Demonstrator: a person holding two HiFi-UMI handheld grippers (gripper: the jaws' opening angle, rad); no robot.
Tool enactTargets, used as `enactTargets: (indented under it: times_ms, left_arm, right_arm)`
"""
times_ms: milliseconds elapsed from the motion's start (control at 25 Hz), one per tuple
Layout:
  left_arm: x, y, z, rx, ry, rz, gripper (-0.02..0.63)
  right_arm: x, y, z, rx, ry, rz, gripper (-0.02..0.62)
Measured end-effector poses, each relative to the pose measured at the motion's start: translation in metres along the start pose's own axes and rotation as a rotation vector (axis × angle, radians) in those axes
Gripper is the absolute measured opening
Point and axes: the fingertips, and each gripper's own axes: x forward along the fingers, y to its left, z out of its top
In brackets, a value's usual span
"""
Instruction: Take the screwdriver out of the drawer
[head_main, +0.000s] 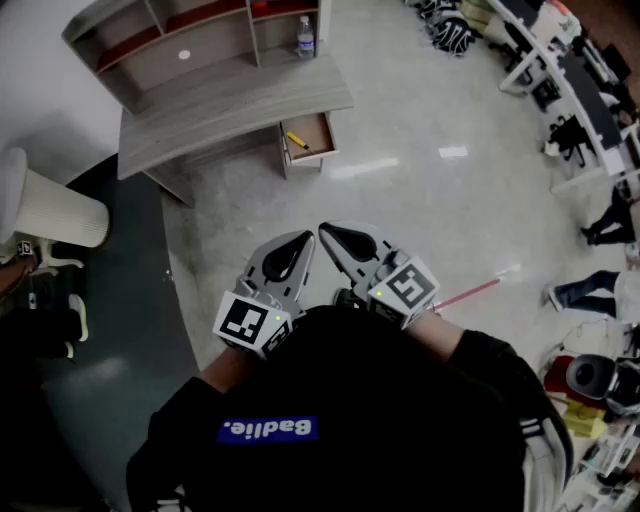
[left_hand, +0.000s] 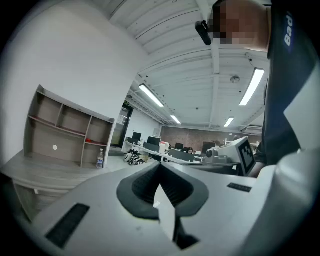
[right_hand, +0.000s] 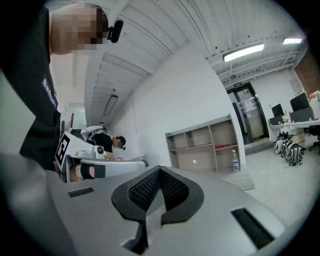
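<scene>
A yellow-handled screwdriver (head_main: 297, 141) lies in the open drawer (head_main: 322, 155) under the right end of a grey desk (head_main: 230, 110), far across the floor from me. Both grippers are held close to the person's chest, pointing level toward the desk. My left gripper (head_main: 305, 238) is shut with nothing in it, its tips meeting in the left gripper view (left_hand: 160, 167). Beside it, my right gripper (head_main: 325, 232) is also shut and holds nothing (right_hand: 159, 172). The drawer and the screwdriver do not show in either gripper view.
A shelf unit (head_main: 180, 40) stands on the desk with a water bottle (head_main: 305, 38) next to it. A white chair (head_main: 50, 210) and a dark mat (head_main: 110, 300) are at the left. A red stick (head_main: 470, 292) lies on the floor at the right, where office desks (head_main: 580, 80) stand.
</scene>
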Motion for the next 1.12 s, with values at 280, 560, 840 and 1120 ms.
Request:
enactTargets:
  times_ms: [280, 560, 840, 1120]
  left_arm:
    - [0.009, -0.001, 0.002, -0.004, -0.007, 0.006, -0.005]
    - [0.02, -0.001, 0.0, -0.013, -0.009, 0.032, -0.005]
    - [0.038, -0.007, -0.001, -0.008, -0.025, 0.046, -0.005]
    - [0.06, -0.014, -0.002, -0.048, -0.05, 0.112, -0.005]
  right_arm:
    - [-0.002, -0.009, 0.003, 0.004, 0.001, 0.006, 0.025]
    - [-0.007, -0.02, 0.002, 0.005, 0.003, 0.024, 0.023]
    - [-0.011, -0.03, 0.005, -0.052, -0.006, 0.069, 0.025]
    - [-0.024, -0.051, 0.004, -0.075, -0.011, 0.121, 0.025]
